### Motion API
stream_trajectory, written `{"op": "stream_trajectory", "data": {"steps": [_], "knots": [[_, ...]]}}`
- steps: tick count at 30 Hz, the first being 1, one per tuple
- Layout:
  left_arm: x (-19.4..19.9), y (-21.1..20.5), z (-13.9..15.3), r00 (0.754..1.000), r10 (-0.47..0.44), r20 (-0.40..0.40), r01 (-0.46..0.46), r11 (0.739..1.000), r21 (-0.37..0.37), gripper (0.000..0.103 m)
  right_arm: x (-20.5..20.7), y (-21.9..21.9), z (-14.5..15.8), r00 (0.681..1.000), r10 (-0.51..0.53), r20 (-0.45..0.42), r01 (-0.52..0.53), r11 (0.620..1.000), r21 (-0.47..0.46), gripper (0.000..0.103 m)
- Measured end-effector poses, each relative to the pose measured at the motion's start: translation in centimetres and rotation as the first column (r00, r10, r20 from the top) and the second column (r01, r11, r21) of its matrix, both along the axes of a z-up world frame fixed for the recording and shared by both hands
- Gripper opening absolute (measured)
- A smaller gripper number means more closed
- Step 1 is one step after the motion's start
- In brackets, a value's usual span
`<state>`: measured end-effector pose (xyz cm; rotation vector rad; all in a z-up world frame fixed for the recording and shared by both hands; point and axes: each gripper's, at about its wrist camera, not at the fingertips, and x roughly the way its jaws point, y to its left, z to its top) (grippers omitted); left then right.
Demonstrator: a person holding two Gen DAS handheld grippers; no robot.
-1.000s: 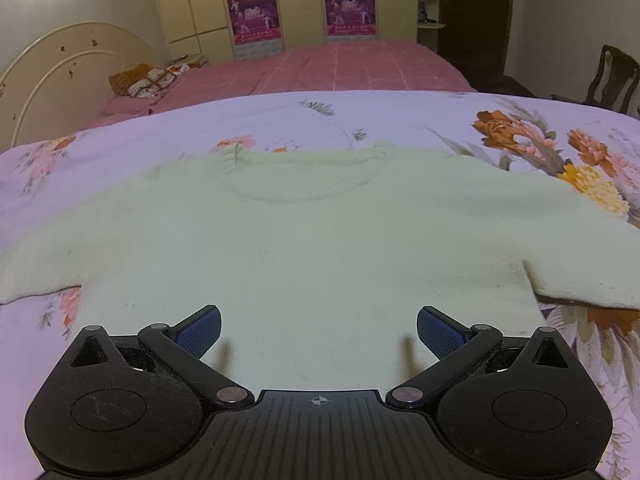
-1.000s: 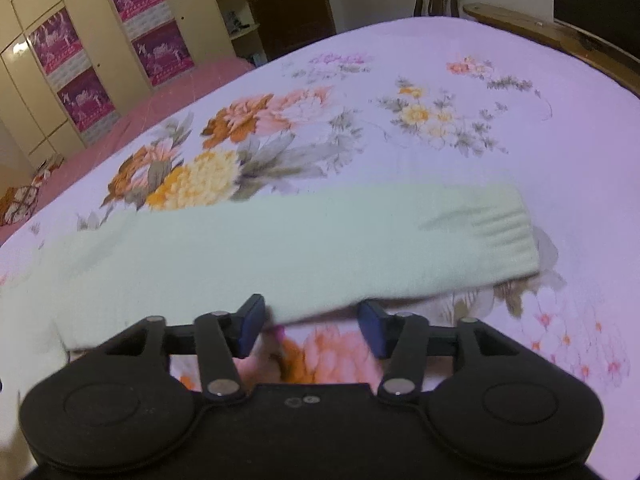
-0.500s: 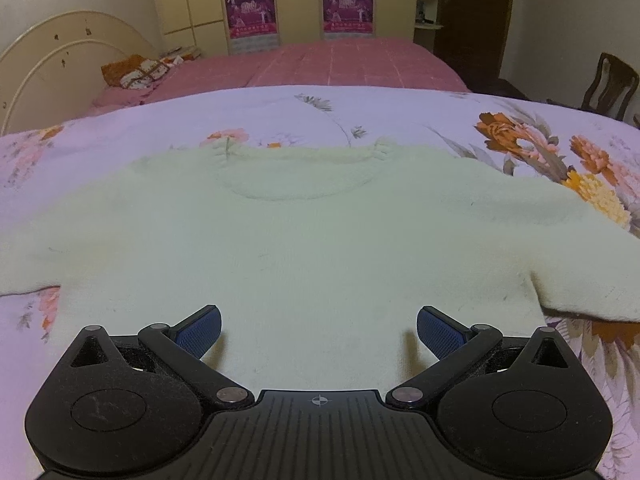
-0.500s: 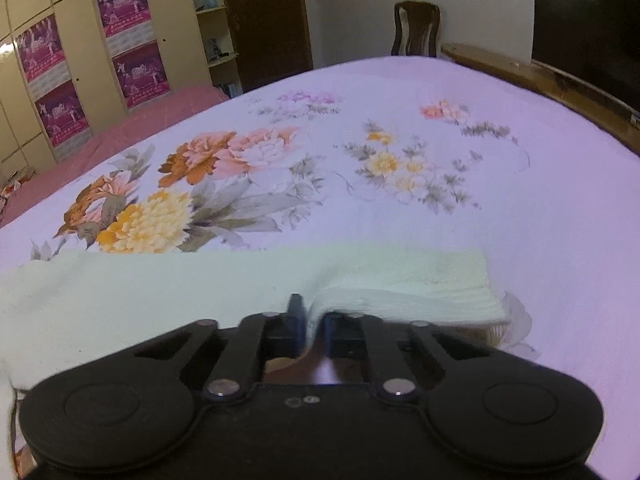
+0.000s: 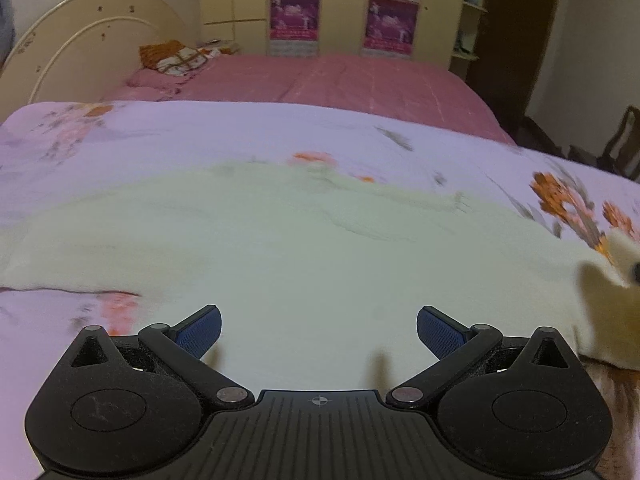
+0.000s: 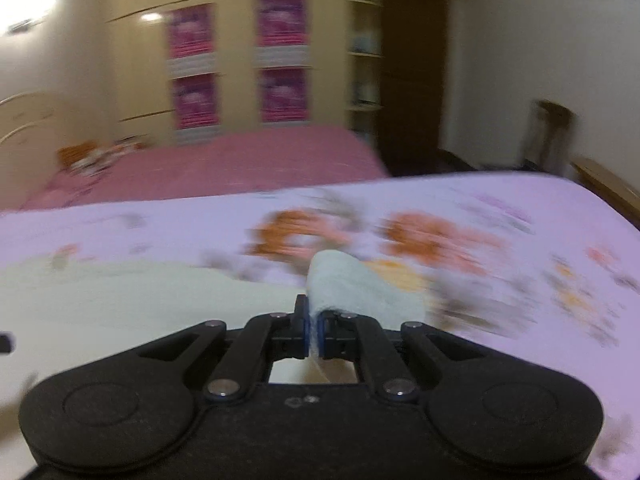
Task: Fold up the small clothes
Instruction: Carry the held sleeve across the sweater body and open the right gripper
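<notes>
A pale green knit sweater (image 5: 304, 264) lies spread flat on the floral bedspread (image 5: 200, 136). My left gripper (image 5: 319, 330) is open and empty, hovering over the sweater's lower body. My right gripper (image 6: 315, 334) is shut on the right sleeve (image 6: 352, 284), which is lifted and draped over the jaws. The raised sleeve end also shows at the right edge of the left wrist view (image 5: 620, 256). The sweater's body (image 6: 140, 300) lies to the left in the right wrist view.
A second bed with a pink cover (image 5: 320, 80) stands behind, with a patterned cushion (image 5: 176, 56) on it. Wardrobes with purple posters (image 5: 296, 20) line the back wall. A wooden chair (image 6: 548, 136) and the bed's wooden footboard (image 6: 612, 192) are at the right.
My right gripper has lifted the sleeve off the bed and swung it left toward the sweater's body. My left gripper has shifted left over the sweater and stays open.
</notes>
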<state>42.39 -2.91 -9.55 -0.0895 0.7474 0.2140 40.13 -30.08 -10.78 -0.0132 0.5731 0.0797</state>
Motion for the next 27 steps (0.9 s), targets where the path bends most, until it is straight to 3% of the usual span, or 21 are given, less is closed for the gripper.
{"op": "stream_trajectory", "data": {"steps": [3, 8, 10, 11, 12, 16, 20, 23, 27], "knots": [[-0.1, 2.2, -0.3, 1.000, 0.010, -0.002, -0.010, 1.000, 0.002, 0.103, 0.8, 5.5, -0.9, 0.993, 0.113, -0.018, -0.113, 0.993, -0.010, 0.005], [0.2, 5.2, -0.9, 1.000, -0.002, -0.015, 0.000, 0.997, -0.082, 0.103, 1.3, 12.8, -3.3, 0.960, 0.268, -0.085, -0.268, 0.963, 0.015, 0.008], [0.5, 5.8, -1.3, 0.999, -0.024, -0.022, 0.020, 0.990, -0.143, 0.103, 1.6, 14.9, -4.2, 0.941, 0.312, -0.135, -0.315, 0.949, 0.002, 0.031], [0.7, 5.9, -1.5, 0.999, -0.043, -0.026, 0.038, 0.983, -0.178, 0.103, 1.5, 15.4, -4.4, 0.934, 0.326, -0.147, -0.330, 0.944, 0.001, 0.054], [0.9, 5.8, -1.7, 0.998, -0.060, -0.031, 0.053, 0.977, -0.206, 0.103, 1.2, 15.5, -4.3, 0.930, 0.340, -0.140, -0.343, 0.939, 0.005, 0.063], [1.7, 4.2, -2.7, 0.988, -0.152, -0.016, 0.141, 0.952, -0.271, 0.103, 0.1, 13.8, -3.0, 0.932, 0.346, -0.112, -0.343, 0.938, 0.044, 0.058], [2.1, 1.0, -3.9, 0.972, -0.235, -0.007, 0.229, 0.951, -0.209, 0.103, -0.5, 10.5, -2.4, 0.951, 0.295, -0.098, -0.288, 0.954, 0.079, 0.059], [2.2, 0.1, -4.4, 0.974, -0.225, -0.016, 0.219, 0.962, -0.163, 0.103, -0.7, 9.9, -2.6, 0.951, 0.294, -0.092, -0.286, 0.953, 0.097, 0.058], [2.1, -1.2, -4.3, 0.961, -0.278, -0.007, 0.273, 0.947, -0.169, 0.103, -0.9, 8.9, -2.9, 0.978, 0.185, -0.099, -0.177, 0.981, 0.082, 0.057]]}}
